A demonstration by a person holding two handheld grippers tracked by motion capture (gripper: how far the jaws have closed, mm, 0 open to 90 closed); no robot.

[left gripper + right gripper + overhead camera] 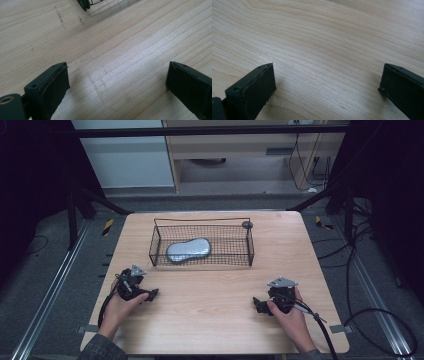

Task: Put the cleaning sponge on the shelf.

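Two tools rest on the tabletop [215, 305], both with jaws wide apart and empty: left tool [150, 294], right tool [259, 305]. Inside the wire basket [248, 251] lies a grey peanut-shaped pad [188, 249]; it looks light and soft, probably best pinched at its narrow middle.

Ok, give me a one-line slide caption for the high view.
Two hand-held grippers, left and right, rest open on a wooden table before a wire basket holding a grey oblong pad.
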